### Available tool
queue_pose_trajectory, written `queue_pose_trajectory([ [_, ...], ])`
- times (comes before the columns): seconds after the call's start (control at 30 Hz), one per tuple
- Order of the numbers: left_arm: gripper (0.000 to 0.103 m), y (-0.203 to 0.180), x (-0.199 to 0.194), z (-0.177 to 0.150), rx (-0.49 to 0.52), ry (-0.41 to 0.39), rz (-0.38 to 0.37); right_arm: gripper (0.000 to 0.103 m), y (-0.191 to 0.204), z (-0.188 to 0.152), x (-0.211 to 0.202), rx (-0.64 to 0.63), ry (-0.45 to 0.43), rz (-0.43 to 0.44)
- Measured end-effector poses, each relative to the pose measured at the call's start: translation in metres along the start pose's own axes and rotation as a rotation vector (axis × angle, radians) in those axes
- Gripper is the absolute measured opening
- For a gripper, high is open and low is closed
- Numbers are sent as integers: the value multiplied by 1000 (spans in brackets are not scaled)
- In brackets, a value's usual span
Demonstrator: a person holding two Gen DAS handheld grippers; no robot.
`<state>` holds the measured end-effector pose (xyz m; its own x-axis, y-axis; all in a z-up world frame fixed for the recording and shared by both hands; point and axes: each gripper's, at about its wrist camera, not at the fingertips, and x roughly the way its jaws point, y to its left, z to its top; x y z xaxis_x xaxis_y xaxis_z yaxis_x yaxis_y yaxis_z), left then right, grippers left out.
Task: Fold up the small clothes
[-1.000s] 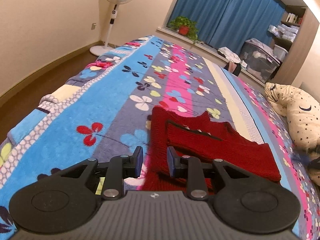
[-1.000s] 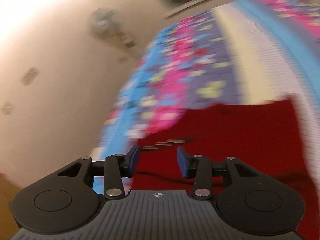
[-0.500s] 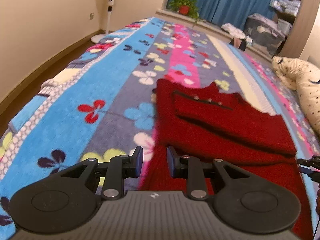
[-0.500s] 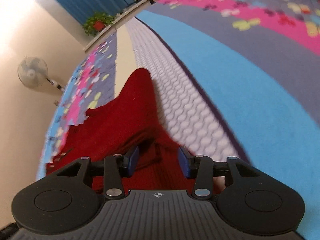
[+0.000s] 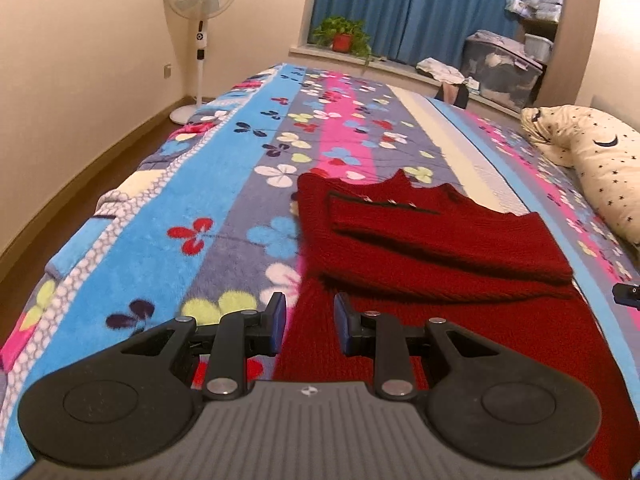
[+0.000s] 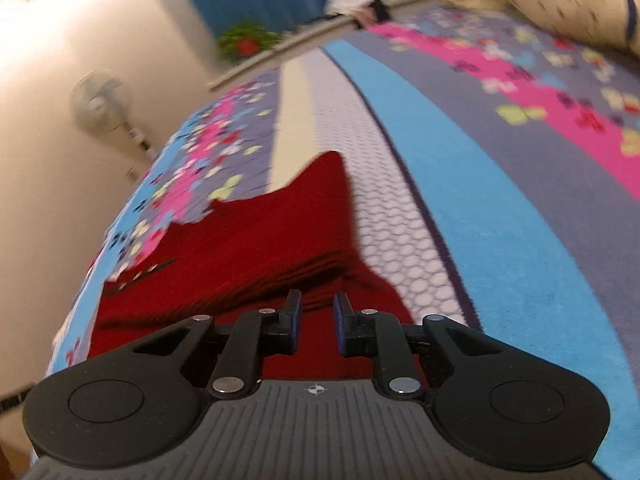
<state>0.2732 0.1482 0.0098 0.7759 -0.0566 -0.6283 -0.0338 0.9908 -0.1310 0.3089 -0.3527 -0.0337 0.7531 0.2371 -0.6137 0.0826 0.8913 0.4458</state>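
Looking through the right camera, everything far away is blurry, so the fan (image 6: pixel 105 109) and the plant (image 6: pixel 247 41) are only smudges. The red sweater's (image 5: pixel 436 240) near edge is hidden behind both tools. The sweater lies partly folded on the flowery blanket (image 5: pixel 168 216), with a starry pillow (image 5: pixel 596 160) off to the right and blue curtains (image 5: pixel 416 12) at the back. The left gripper (image 5: pixel 310 322) points down over the sweater's left edge, its jaws a little apart and holding nothing. The right gripper (image 6: pixel 317 322) tilts down over the sweater's right corner; its jaws are closing, with red cloth below the gap but not yet pinched.
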Motion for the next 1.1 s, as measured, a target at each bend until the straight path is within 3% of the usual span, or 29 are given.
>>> queue_pose_trajectory([
  [0.17,29,-2,-27,-14,18,-6,-2,21,6,-18,-43,-64,-11,-6],
  [0.4,31,-3,-62,-30,48,-28,3,32,11,-51,-102,-137,-58,-36],
  [0.6,32,3,-87,-48,63,-38,-2,33,2,-75,-138,-163,-73,-82],
  [1.0,33,15,-106,-82,79,-30,36,33,-22,-104,-157,-147,-47,-198],
  [1.1,37,22,-101,-87,38,13,11,33,-22,-105,-149,-142,-22,-195],
])
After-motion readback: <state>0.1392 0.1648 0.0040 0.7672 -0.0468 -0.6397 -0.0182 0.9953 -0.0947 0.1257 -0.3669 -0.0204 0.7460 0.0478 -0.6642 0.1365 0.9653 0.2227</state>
